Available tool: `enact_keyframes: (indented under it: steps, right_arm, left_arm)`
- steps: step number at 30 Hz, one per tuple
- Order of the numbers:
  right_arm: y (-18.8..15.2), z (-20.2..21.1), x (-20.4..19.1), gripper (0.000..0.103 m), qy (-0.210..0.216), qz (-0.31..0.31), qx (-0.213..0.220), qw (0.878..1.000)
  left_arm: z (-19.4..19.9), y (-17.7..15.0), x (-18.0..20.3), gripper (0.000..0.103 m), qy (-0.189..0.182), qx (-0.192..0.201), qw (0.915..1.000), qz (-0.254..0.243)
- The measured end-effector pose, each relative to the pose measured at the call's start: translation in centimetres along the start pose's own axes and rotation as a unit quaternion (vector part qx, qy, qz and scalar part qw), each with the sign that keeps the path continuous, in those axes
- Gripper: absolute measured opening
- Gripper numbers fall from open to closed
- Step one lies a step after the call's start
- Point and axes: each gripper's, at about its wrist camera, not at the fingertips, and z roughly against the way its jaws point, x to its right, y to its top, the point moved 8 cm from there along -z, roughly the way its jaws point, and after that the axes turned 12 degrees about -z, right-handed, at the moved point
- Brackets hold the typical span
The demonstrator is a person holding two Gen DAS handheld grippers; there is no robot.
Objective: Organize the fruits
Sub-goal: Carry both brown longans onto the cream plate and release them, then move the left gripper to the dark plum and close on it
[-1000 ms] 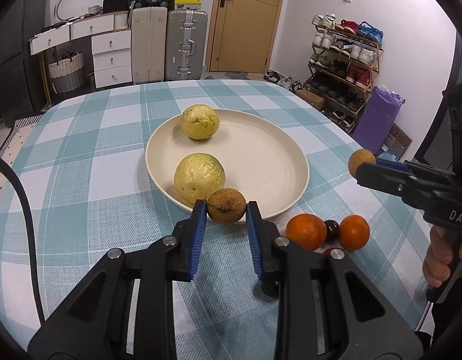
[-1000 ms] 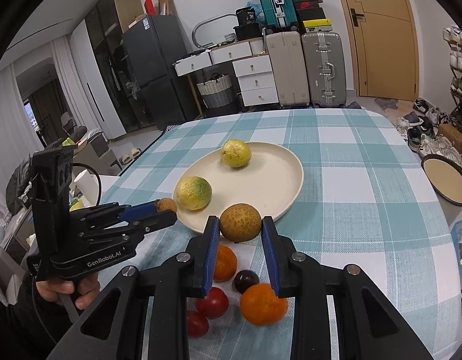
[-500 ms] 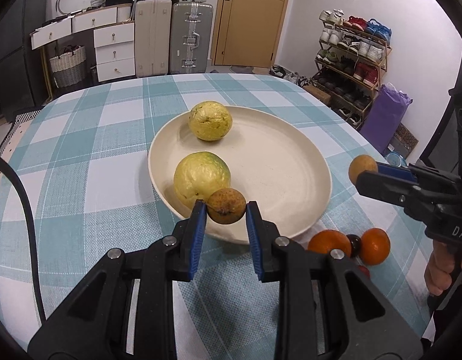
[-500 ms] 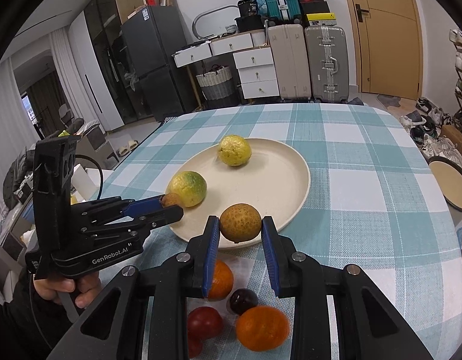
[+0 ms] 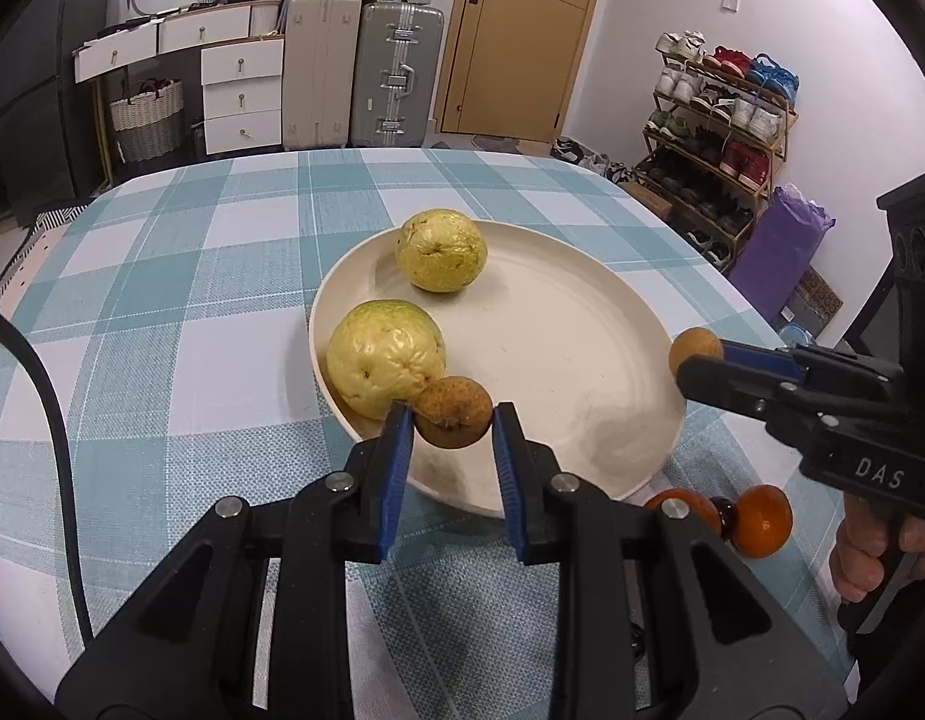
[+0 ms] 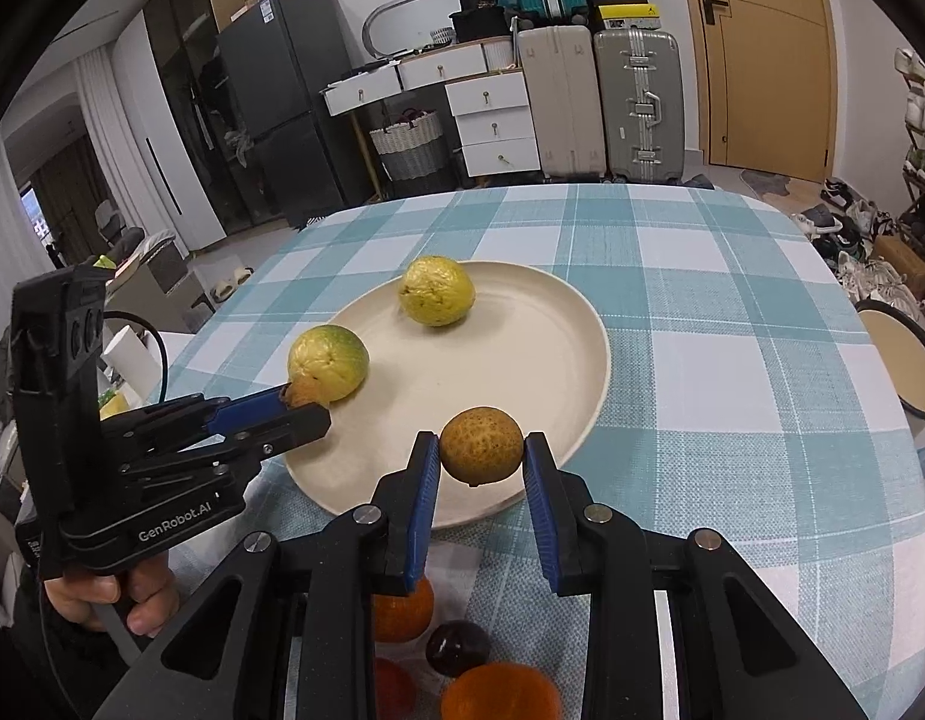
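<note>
A cream plate (image 5: 558,354) (image 6: 522,324) holds two yellow-green guavas (image 5: 441,250) (image 5: 386,357) (image 6: 437,290) (image 6: 327,362). My left gripper (image 5: 453,420) is shut on a small brown fruit (image 5: 454,411) and holds it over the plate's near-left rim, beside the nearer guava. It also shows in the right wrist view (image 6: 300,402). My right gripper (image 6: 480,459) is shut on a second brown fruit (image 6: 481,445) over the plate's near rim; it shows in the left wrist view (image 5: 693,360) too. Oranges (image 5: 761,520) (image 6: 501,693) and a dark fruit (image 6: 456,648) lie on the cloth below.
The round table has a teal checked cloth (image 5: 162,312). A red fruit (image 6: 393,690) lies beside the oranges. A stool (image 6: 900,360) stands off the table's right side. Suitcases, drawers and a shoe rack (image 5: 720,138) stand far behind.
Both grippers have moved forward over the plate with their brown fruits still held. The plate and guavas look closer; the oranges have slipped further under the grippers.
</note>
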Motion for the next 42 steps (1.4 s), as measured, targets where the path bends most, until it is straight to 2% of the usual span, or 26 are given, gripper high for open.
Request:
enact_keyframes:
  steps: [10, 16, 18, 20, 23, 25, 29, 31, 32, 37, 42]
  right_arm:
    - [-0.4, -2.1, -0.7, 0.029, -0.009, 0.009, -0.017, 1.0]
    - [0.1, -2.6, 0.1, 0.029, -0.027, -0.009, -0.013, 1.0]
    - [0.4, -2.5, 0.3, 0.032, -0.034, -0.01, -0.006, 0.999]
    - [0.6, -2.0, 0.5, 0.043, -0.038, -0.01, 0.004, 0.999]
    - [0.6, -0.8, 0.7, 0.051, -0.036, -0.011, 0.016, 0.999]
    - [0.6, 0.0, 1.1, 0.056, -0.041, -0.012, 0.021, 0.999]
    - [0.2, 2.1, 2.0, 0.079, -0.041, -0.026, 0.039, 0.998]
    - [-0.1, 3.0, 2.4, 0.088, -0.037, -0.032, 0.042, 0.998]
    - [-0.4, 3.4, 2.6, 0.091, -0.038, -0.036, 0.043, 0.998]
    - [-1.5, 5.0, 3.7, 0.102, -0.038, -0.049, 0.047, 0.997]
    - [-2.7, 6.2, 3.9, 0.103, -0.036, -0.045, 0.047, 0.997]
  left_arm:
    - [0.5, -0.1, -0.4, 0.024, 0.007, 0.007, 0.9999, 0.011]
    - [0.7, 0.0, -0.4, 0.024, 0.017, 0.009, 0.9998, 0.008]
    - [0.9, 0.0, -0.4, 0.024, 0.018, 0.013, 0.9997, 0.008]
    - [1.2, 0.1, -0.3, 0.024, 0.022, 0.02, 0.9996, 0.004]
    - [1.8, 0.3, -0.1, 0.025, 0.025, 0.035, 0.9991, -0.003]
    - [2.2, 0.4, 0.0, 0.033, 0.027, 0.043, 0.9987, -0.007]
    - [2.7, 0.1, 0.2, 0.049, 0.026, 0.044, 0.9987, -0.01]
    - [3.1, -0.1, 0.3, 0.066, 0.027, 0.046, 0.9986, -0.008]
    - [3.4, -0.2, 0.4, 0.069, 0.027, 0.048, 0.9984, -0.008]
    - [5.4, -0.9, 1.6, 0.083, 0.031, 0.055, 0.9977, -0.024]
    - [7.2, -2.0, 2.8, 0.09, 0.04, 0.05, 0.9971, -0.041]
